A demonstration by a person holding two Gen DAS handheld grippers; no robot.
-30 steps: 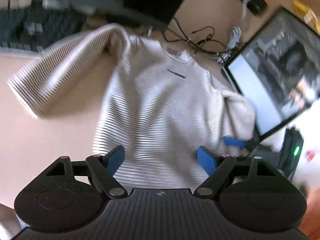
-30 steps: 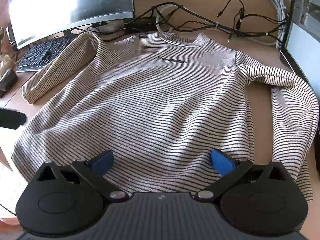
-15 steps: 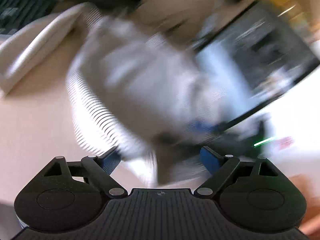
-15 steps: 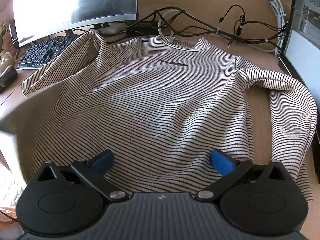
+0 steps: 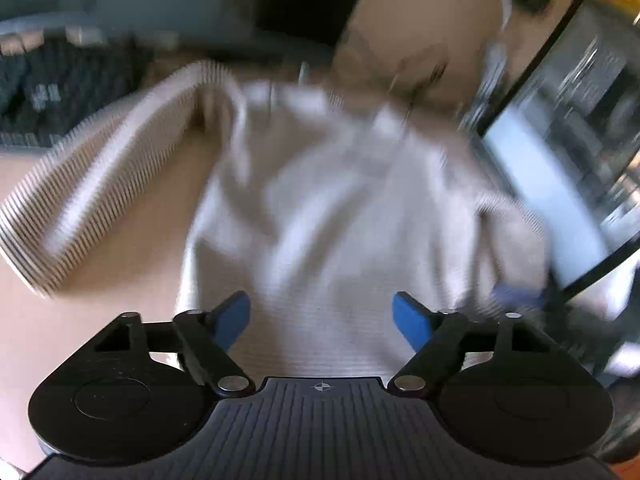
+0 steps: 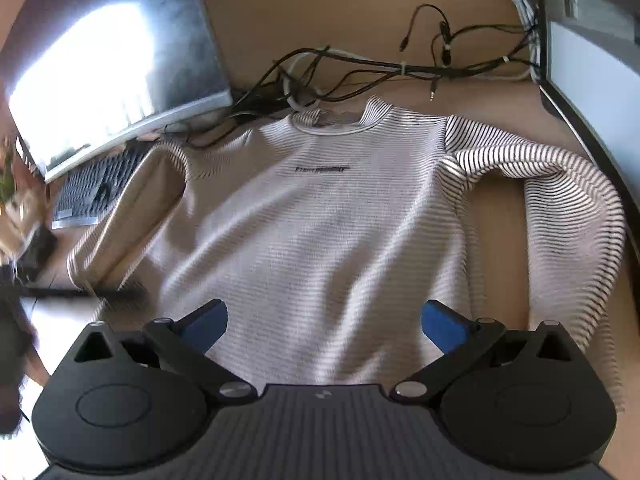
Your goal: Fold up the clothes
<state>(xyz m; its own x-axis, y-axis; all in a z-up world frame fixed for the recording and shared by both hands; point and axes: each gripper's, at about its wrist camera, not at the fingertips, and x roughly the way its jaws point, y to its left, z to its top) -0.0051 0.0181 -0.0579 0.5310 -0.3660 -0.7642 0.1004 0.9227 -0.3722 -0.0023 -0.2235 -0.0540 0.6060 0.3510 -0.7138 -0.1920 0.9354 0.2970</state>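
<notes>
Stripes: thin dark lines run across a pale long-sleeved shirt (image 6: 320,232) that lies face up on a tan wooden desk (image 6: 500,208).
Where the shirt is: in the middle of the desk, neck at the far side near the cables (image 6: 360,68), bottom edge near both tongs.
Shirt front: a small dark line of print (image 6: 322,169) sits on the chest below the neck.
Right sleeve side: in the right wrist view one sleeve (image 6: 560,200) bends out and then curves down along the right of the body.
Other sleeve: it stretches out to the left toward the keyboard (image 6: 96,188), and it looks blurry.
Right gripper (image 6: 324,322): its blue pads (image 6: 444,326) stand wide apart above the bottom part of the shirt, and they pinch nothing.
Left gripper (image 5: 322,318): its blue pads (image 5: 234,318) are spread too, with shirt cloth seen between them but no pad pressing on it; its jaws have just been closing a little.
Left view: very blurry, so small things there are hard to tell.
Screens: a bright monitor (image 6: 104,76) stands at the far left of the desk, and a second screen (image 6: 592,80) stands at the right edge.
Keyboard: dark, under the left monitor, just beside the left sleeve.
Cables: black and white ones lie tangled along the back of the desk, just past the shirt's neck.
</notes>
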